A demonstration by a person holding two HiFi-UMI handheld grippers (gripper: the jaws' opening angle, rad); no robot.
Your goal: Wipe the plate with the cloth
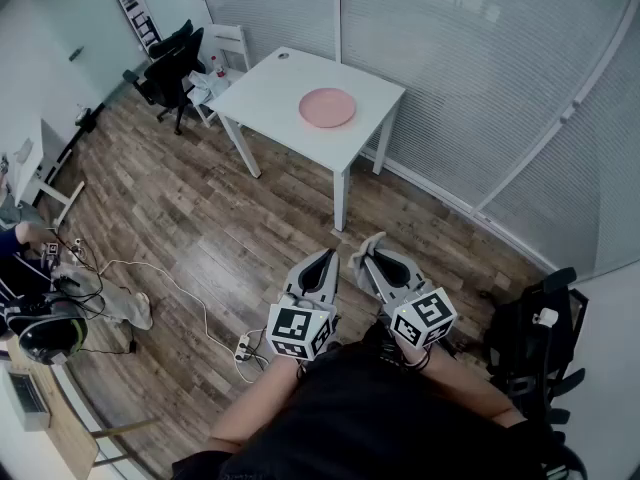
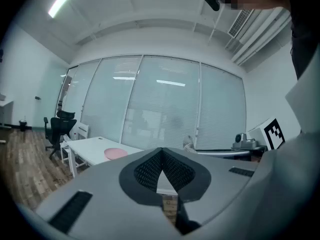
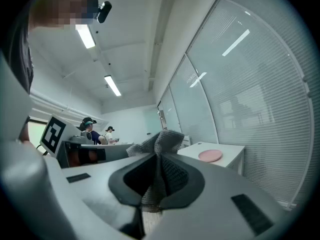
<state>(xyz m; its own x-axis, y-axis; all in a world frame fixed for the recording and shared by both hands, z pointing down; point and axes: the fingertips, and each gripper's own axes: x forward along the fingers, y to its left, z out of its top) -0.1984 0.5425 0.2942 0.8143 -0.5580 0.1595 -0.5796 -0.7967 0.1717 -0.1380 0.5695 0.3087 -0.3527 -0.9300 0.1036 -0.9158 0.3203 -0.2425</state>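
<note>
A pink plate (image 1: pixel 327 107) lies on a white square table (image 1: pixel 270 93) well ahead of me; it also shows as the plate (image 2: pixel 115 153) in the left gripper view and the plate (image 3: pixel 210 155) in the right gripper view. My right gripper (image 1: pixel 366 255) is shut on a grey knitted cloth (image 3: pixel 159 145), which sticks up past the jaw tips, seen as the cloth (image 1: pixel 371 244) from above. My left gripper (image 1: pixel 326 259) is shut with nothing in it. Both are held close to my body, far short of the table.
A black office chair (image 1: pixel 168 60) and a white chair (image 1: pixel 226 46) stand left of the table. Glass walls with blinds run behind and to the right. A cable (image 1: pixel 170 283) and power strip (image 1: pixel 243 348) lie on the wood floor. Another black chair (image 1: pixel 535 338) stands at my right. People sit at the far left.
</note>
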